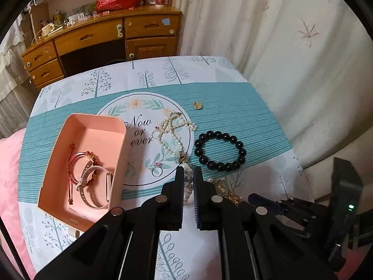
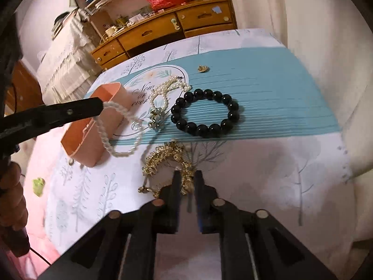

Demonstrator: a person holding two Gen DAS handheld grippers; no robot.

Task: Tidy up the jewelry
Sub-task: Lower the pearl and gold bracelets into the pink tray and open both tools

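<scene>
My left gripper (image 1: 188,171) is shut on a clear bead bracelet (image 1: 188,184); in the right wrist view the bracelet (image 2: 116,128) hangs from it (image 2: 102,106) above the table beside the pink box (image 2: 105,116). The pink box (image 1: 116,126) is open and holds a red cord bracelet (image 1: 82,161) and a white wristband (image 1: 98,186). My right gripper (image 2: 187,175) is shut on a gold chain piece (image 2: 167,161) lying on the cloth. A black bead bracelet (image 1: 220,150) (image 2: 205,113), a pearl necklace (image 1: 173,128) (image 2: 163,93), two rings (image 1: 156,170) and a gold brooch (image 1: 198,105) (image 2: 203,68) lie on the tablecloth.
The table (image 1: 256,107) is covered with a teal and white cloth. A wooden dresser (image 1: 100,39) stands behind it and a curtain (image 1: 279,35) hangs on the right. A pink bedcover (image 1: 9,163) lies to the left.
</scene>
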